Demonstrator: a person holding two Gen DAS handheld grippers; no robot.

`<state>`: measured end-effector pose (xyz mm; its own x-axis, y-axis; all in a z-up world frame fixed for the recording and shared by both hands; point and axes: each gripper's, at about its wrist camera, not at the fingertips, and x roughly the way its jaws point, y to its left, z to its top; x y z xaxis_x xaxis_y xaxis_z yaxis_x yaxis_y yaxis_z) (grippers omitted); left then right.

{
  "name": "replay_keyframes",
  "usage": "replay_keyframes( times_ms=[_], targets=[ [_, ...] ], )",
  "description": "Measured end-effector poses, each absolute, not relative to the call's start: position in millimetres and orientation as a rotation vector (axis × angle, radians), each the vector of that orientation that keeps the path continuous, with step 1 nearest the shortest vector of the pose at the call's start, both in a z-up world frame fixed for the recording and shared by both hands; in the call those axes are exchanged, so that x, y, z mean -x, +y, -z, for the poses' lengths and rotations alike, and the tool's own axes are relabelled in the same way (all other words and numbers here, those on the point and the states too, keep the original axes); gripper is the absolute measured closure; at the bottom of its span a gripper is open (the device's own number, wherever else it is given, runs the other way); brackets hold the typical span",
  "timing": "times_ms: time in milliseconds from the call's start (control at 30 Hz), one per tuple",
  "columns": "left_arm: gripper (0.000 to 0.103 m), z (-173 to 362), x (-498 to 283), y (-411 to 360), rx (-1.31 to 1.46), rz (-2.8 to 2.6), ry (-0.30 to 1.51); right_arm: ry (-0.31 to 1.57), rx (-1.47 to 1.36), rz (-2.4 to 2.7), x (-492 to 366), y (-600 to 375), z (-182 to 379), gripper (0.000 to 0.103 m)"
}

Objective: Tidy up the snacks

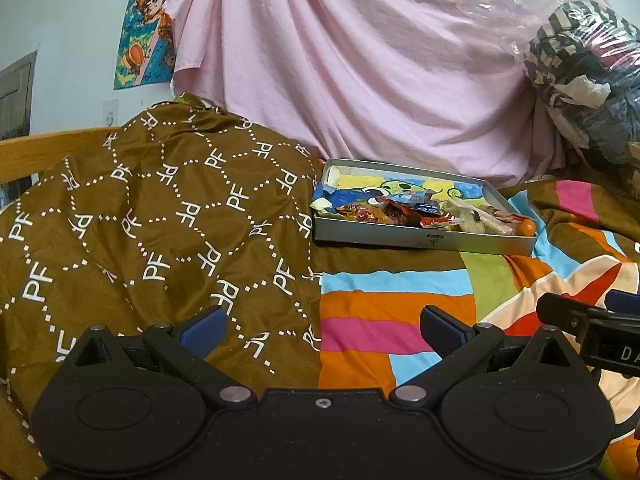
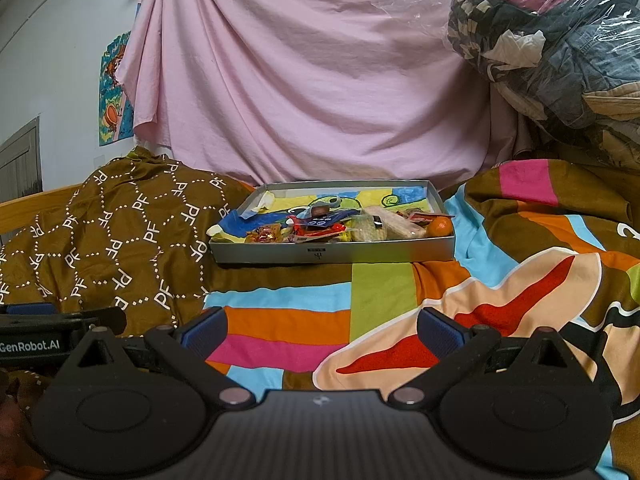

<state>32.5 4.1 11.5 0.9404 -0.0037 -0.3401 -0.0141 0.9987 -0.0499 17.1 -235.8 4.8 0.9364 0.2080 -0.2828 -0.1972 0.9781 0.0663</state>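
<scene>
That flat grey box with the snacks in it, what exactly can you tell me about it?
The grey box is a shallow, open rectangular tray, cardboard by the look of it, with low walls and a small dark mark on its front wall. A colourful cartoon sheet lines its bottom. It lies flat on the striped bedspread, in front of the pink cloth. Wrapped snacks and an orange fruit crowd its front edge.

Soft, even daylight fills the room, casting only faint shadows in the folds of the hanging pink cotton sheet [image 2: 304, 80]. The crinkled clear plastic bag of clothes [image 2: 560, 40] catches white glare. Fisheye bending darkens the corners, and both views look slightly soft.
</scene>
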Motion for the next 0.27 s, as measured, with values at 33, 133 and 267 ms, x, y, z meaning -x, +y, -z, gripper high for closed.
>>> replay_keyframes(
  times_ms=[33, 133, 267],
  targets=[
    [0.001, -11.9, -32.5, 3.4, 0.047, -0.006, 0.350, 0.293, -0.037, -0.207, -17.1, -235.8, -4.8, 0.000],
    [0.001, -12.6, -31.7, 2.9, 0.045, -0.005, 0.350, 0.293, -0.037, -0.207, -17.1, -235.8, -4.9, 0.000],
    [0.001, -12.5, -32.2, 3.4, 0.047, -0.007, 0.353, 0.294, -0.037, -0.207, -17.1, -235.6, -4.9, 0.000]
  ],
)
